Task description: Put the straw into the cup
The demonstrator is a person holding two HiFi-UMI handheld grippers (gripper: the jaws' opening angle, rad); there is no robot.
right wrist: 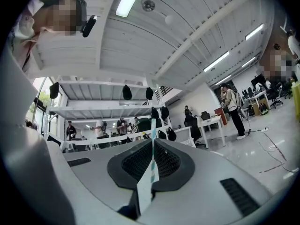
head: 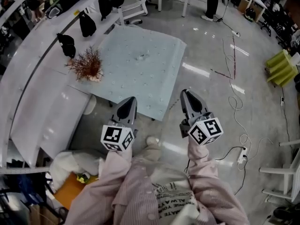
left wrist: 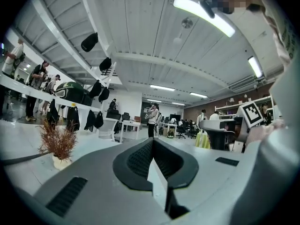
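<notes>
Both grippers are raised close to my chest and point away from me. My right gripper point(head: 187, 95) point(right wrist: 152, 142) is shut on a thin white straw wrapper with teal print point(right wrist: 149, 172). The strip sticks out a little past the jaw tips. My left gripper point(head: 127, 102) point(left wrist: 153, 142) has its jaws together, and only a pale sliver shows between the pads. No cup shows in any view. A table with a pale blue mat point(head: 140, 64) lies ahead of and below both grippers.
A dried red plant in a pot point(head: 87, 64) point(left wrist: 58, 144) stands at the mat's left edge. A white shelf with black bags point(head: 86, 25) runs along the left. Cables and a power strip point(head: 242, 154) lie on the floor at the right. People stand in the background.
</notes>
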